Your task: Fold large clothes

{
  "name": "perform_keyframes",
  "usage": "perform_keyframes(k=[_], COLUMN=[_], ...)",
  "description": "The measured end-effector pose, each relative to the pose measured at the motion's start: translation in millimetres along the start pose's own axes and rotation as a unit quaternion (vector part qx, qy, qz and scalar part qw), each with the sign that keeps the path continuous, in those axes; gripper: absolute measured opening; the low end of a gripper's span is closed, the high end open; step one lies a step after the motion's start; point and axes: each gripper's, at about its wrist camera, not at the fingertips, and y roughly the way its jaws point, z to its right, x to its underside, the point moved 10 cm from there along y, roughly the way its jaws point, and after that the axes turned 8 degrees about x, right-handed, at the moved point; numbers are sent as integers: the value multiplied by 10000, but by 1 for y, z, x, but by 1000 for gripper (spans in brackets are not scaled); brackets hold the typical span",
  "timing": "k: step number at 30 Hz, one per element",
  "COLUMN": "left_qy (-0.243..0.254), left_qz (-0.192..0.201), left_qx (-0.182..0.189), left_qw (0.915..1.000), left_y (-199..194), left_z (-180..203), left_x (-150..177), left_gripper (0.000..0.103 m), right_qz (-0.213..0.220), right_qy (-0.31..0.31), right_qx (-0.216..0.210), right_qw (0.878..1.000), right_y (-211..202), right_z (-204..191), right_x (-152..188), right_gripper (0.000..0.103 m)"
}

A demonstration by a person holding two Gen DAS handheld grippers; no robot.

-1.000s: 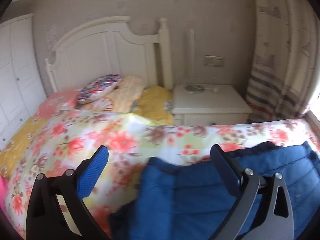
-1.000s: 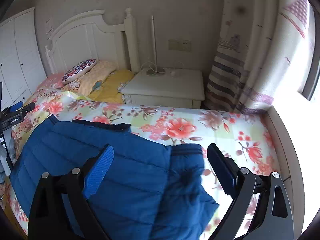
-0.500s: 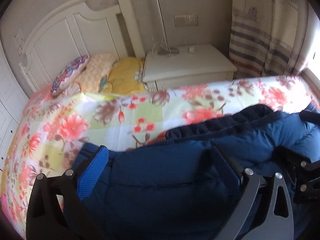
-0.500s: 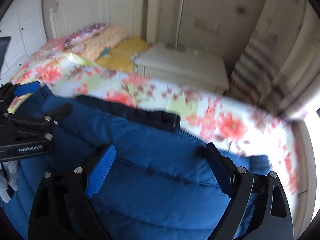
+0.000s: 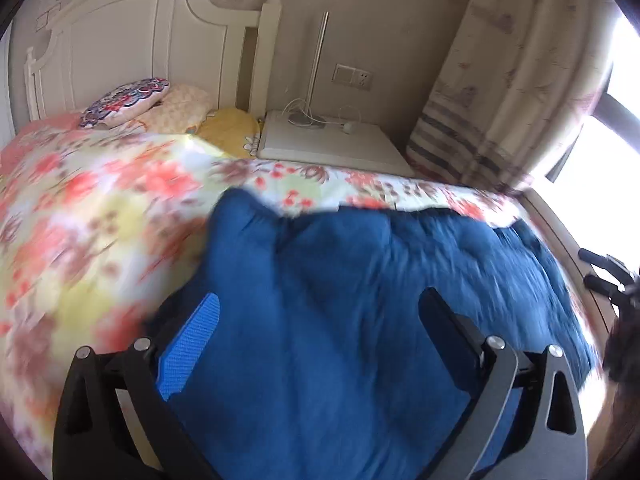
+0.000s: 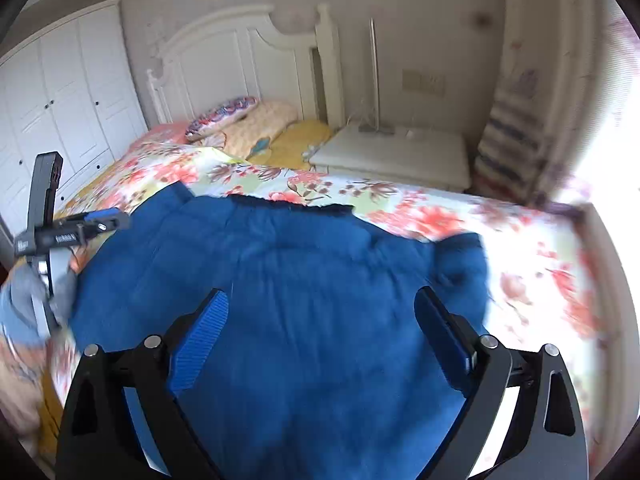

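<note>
The left tool (image 5: 320, 324) has its two fingers spread wide, blue pads facing inward, nothing pinched between them. The right tool (image 6: 320, 320) is likewise spread wide. In the right wrist view, the left tool sits at nine o'clock.

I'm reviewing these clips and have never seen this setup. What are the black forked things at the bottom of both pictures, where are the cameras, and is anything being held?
The black forks are hand-held grippers; a person carries one in each hand, no robot arm. Each has a fisheye camera looking forward along its two fingers. One picture is from the left gripper, the other from the right gripper. Both have blue-padded fingers spread wide, so both are open and hold nothing. Under them lies a blue quilted padded jacket spread on a floral bedspread with red flowers. In the right view the left gripper shows from the side at the jacket's left edge. Behind stand a white wooden headboard, pillows and a white bedside table. Both pictures are blurred in places.
</note>
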Motion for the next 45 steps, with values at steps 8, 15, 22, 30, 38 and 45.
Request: perform_keyframes(k=[8,15,22,30,38,45], left_qy=[-123,-476,-888,-752,-800,-370], left_qz=[-280,-421,-128,-183,-107,329], left_qx=[153,558,698,674,616,-863], left_qw=[9994,9964,9935,9947,9948,9950], left_y=[-85,-37,-64,-109,-148,-196], left_z=[-48,-43,-48,-39,-34,-52], left_x=[127,130,131,165,211,196], left_gripper=[100,100,33,29,35,99], right_qz=[-299,-486,-116,-57,-313,-118], right_qy=[765,1081,1044,945,993,1248], right_qx=[-238,-598,-352,-555,-775,291], right_qw=[9963,9911,9938,9940,9915,9917], right_y=[-77,-40,-64,-117,-156,-185], right_z=[52,48,42,14,-10,47], right_x=[156,162,166,204,253,232], right_gripper=[93,76,29,27,29,84])
